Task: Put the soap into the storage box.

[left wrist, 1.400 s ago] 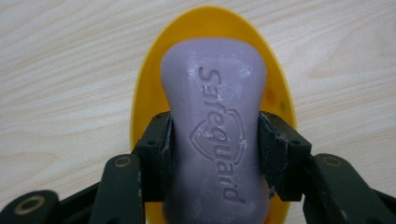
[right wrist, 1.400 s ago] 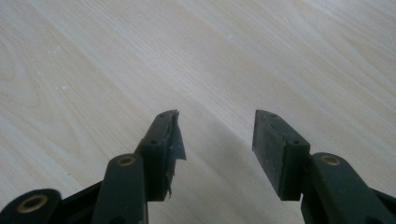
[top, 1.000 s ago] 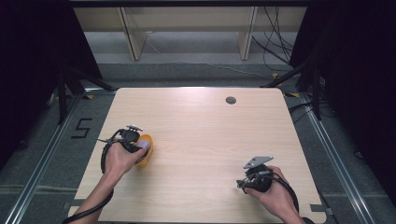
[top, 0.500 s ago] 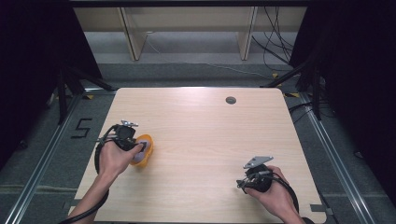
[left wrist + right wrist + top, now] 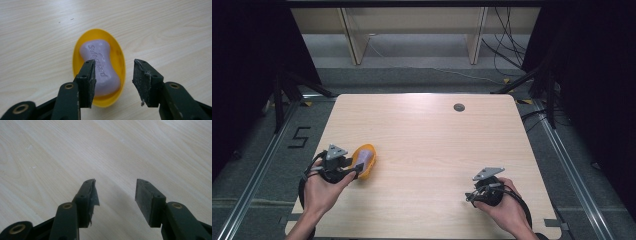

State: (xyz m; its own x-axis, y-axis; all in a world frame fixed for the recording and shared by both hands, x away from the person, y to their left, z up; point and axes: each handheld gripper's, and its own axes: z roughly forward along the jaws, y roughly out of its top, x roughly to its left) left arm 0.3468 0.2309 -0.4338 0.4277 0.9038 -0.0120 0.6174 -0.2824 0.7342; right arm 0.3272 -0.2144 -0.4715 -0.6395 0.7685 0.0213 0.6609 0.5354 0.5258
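The left claw (image 5: 113,83) stands with its two black jaws wide apart and nothing between them, held low over the pale wood-grain worktop (image 5: 427,150) at its near left. One jaw crosses in front of a lilac, waisted bar of soap (image 5: 100,65) with a brand name pressed into its face; the other stands just outside the rim of the shallow, oval yellow plastic soap dish (image 5: 119,57) in which the bar lies lengthwise. From the gripper's own view the jaws bracket one side of the dish's near end and not the bar itself, which suggests a hold on the dish's wall, or a release of it; the frames do not settle which. Whether either jaw touches the dish cannot be told.

In the high view the left claw (image 5: 354,167) is seen just beside the soap dish (image 5: 368,159), the person's left hand (image 5: 323,186) wrapped around the body of the tool and the grey three-cornered plate uppermost. The dish sits close to the worktop's left edge, well apart from everything else.

Across the board, the right claw (image 5: 116,200) is also spread wide and empty, pointed at bare wood. It rests near the front right of the worktop in the person's right hand (image 5: 507,210), apparently parked out of the way while the left does the work.

Farther off, a small dark round fitting (image 5: 459,107) sits near the worktop's far edge, and cables trail across the grey floor beyond.
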